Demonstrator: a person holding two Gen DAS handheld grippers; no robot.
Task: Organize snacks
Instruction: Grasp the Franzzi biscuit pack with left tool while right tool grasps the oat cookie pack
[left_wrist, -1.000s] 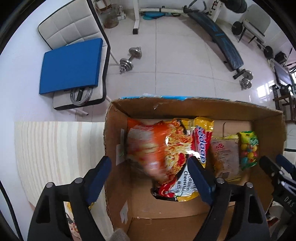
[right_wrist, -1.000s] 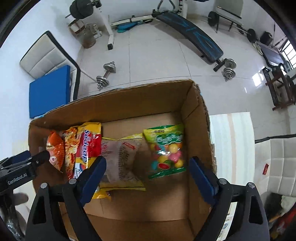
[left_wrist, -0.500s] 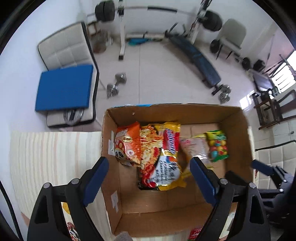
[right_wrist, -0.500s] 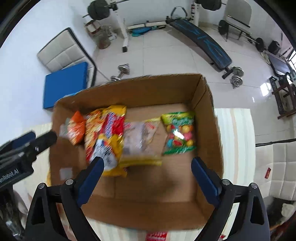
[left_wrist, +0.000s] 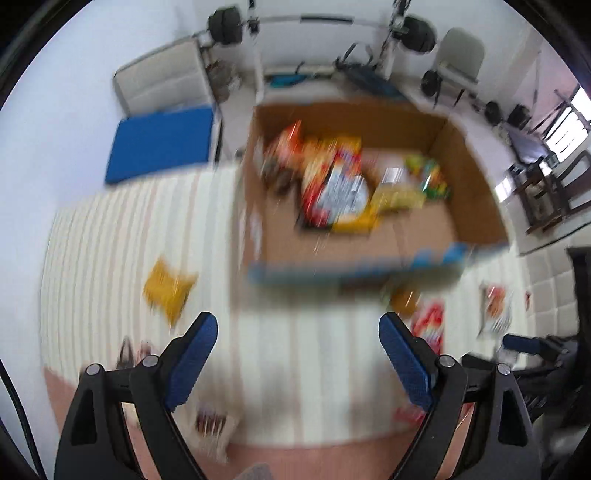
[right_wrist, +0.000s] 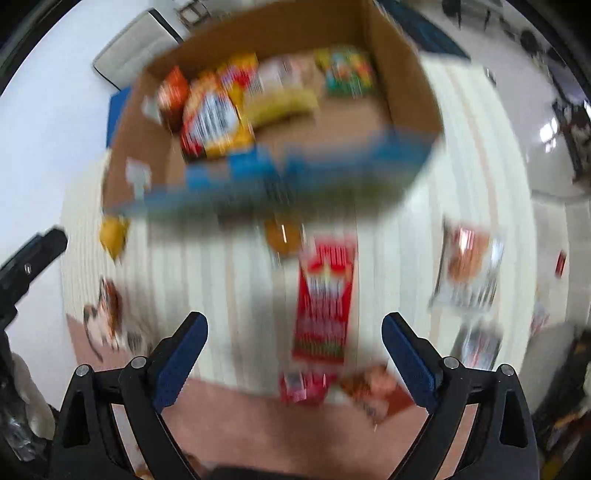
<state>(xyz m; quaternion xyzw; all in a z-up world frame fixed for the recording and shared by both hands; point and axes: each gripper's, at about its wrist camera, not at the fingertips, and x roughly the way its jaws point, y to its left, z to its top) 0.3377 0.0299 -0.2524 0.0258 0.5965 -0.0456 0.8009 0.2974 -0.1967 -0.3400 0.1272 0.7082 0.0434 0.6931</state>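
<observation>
- Your left hand-held gripper (left_wrist: 297, 345) and right hand-held gripper (right_wrist: 294, 345) both have their jaws spread wide with nothing between them.
- Only the right view shows a red pack (right_wrist: 325, 295) lying on the striped mat (right_wrist: 221, 280) between its fingers.
- Only the left view shows a yellow packet (left_wrist: 168, 288) clearly, lying by itself on the mat.
- Beyond these, the box (left_wrist: 476, 206) holds blurred snacks (left_wrist: 332, 188).

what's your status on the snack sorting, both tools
Left tool open, empty. Right tool open, empty, above the red packet on the striped mat. Cardboard box holds several packets. Frames blurred; nothing seen blocking.
</observation>
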